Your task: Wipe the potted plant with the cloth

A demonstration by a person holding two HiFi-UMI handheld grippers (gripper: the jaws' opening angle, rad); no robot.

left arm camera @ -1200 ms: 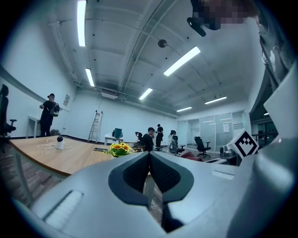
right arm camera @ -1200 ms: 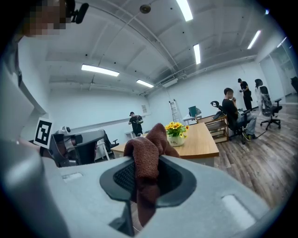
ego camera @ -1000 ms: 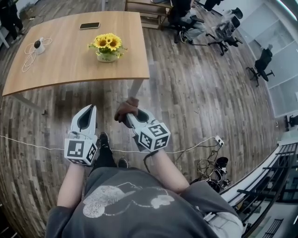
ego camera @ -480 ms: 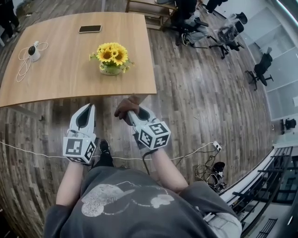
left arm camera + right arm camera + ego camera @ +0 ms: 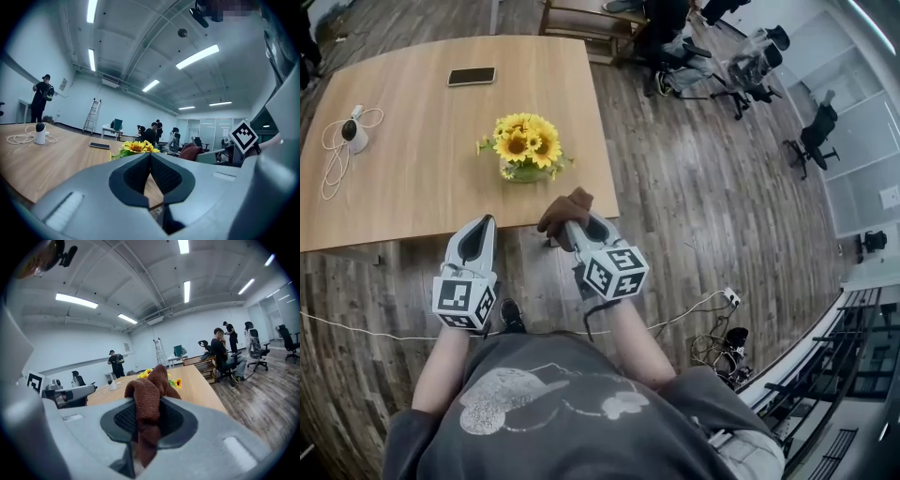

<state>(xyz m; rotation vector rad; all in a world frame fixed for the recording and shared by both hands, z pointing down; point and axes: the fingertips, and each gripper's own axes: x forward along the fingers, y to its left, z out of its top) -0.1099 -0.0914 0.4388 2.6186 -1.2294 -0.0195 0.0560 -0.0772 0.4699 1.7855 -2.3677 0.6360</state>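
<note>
A pot of yellow sunflowers (image 5: 525, 150) stands on the wooden table (image 5: 412, 187), near its right front corner. My right gripper (image 5: 571, 225) is shut on a brown cloth (image 5: 563, 212), bunched between the jaws, just short of the table's front edge and below the plant. In the right gripper view the cloth (image 5: 149, 401) fills the right gripper (image 5: 149, 414) and hides most of the sunflowers (image 5: 178, 381). My left gripper (image 5: 484, 223) is shut and empty, level with the table edge. In the left gripper view the left gripper (image 5: 150, 157) has its pads meeting, with the sunflowers (image 5: 136, 146) just beyond.
A black phone (image 5: 472, 76) lies at the table's far side. A small white device with a coiled cable (image 5: 352, 131) sits at its left. Office chairs and seated people (image 5: 694, 47) are beyond the table. A cable (image 5: 356, 323) and power strip (image 5: 733, 297) lie on the floor.
The table and plant have come closer as the person walked forward. Both grippers now reach the table's front edge. The cloth stays in the right gripper.
</note>
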